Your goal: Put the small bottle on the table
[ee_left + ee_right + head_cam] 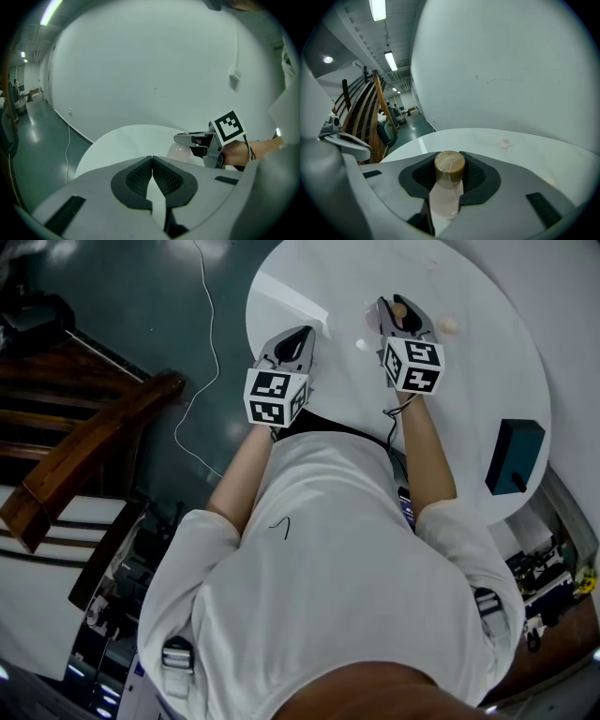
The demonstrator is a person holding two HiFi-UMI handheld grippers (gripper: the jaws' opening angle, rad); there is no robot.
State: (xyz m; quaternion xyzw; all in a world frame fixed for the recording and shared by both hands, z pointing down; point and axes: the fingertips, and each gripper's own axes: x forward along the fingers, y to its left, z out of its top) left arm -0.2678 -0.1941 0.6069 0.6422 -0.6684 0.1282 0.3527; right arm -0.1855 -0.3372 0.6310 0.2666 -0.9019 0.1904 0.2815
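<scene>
Placement is only partly done. The small pale-pink translucent bottle with a round wooden cap [446,199] sits pinched between the pads of the right tool [450,160], cap pointing forward, over the near part of the round white desk [469,399]. From these views I cannot tell whether its body touches the desk top. What is left, by my reading, is to set it on the surface and let go.

The left tool [152,165] has its pads pressed together on nothing and hangs at the desk's near edge, just beside the right one.

Count: one bottle, two tools, one desk. Also on the desk are one dark teal box [514,457] near the right edge, one small white scrap [362,345] and one small peach-coloured round piece [449,325].
</scene>
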